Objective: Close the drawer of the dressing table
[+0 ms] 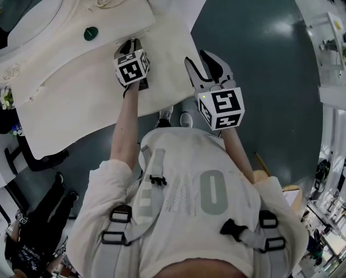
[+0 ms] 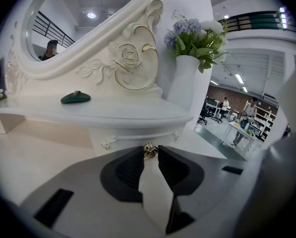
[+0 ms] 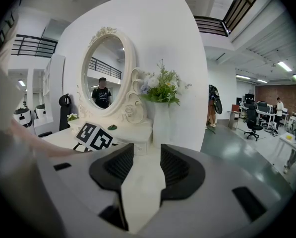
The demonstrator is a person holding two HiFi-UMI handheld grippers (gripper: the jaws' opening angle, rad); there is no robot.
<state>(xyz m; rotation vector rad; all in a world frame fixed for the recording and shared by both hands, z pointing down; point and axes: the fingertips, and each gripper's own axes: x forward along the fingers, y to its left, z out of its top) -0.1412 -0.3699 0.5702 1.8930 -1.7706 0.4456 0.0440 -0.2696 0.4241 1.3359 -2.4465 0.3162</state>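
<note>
1. Grey-green floor (image 1: pixel 259 51) right of dressing table (image 1: pixel 74 97): bare, plenty of room. Desks and people far behind the table, small and blurred.
2. Drawer (image 2: pixel 138 139) under the table's shelf (image 2: pixel 113 117). Front only partly seen, lower part behind the left jaws. Flush or not: can't tell. Covered by the left marker cube in head view.
3. Left gripper (image 2: pixel 150 153) at the table's front edge, jaws narrowed, tips clamped on gold drawer knob (image 2: pixel 148 148).
4. Right gripper (image 3: pixel 147 150) off the table's right edge, over the floor. Jaws apart, nothing between.
5. Vase (image 2: pixel 183 83) at the table's right rear, holding flowers (image 2: pixel 195 33). Green object (image 2: pixel 76 98) on the shelf, left of the vase. Mirror (image 2: pixel 83 19) cut off at the top.
</note>
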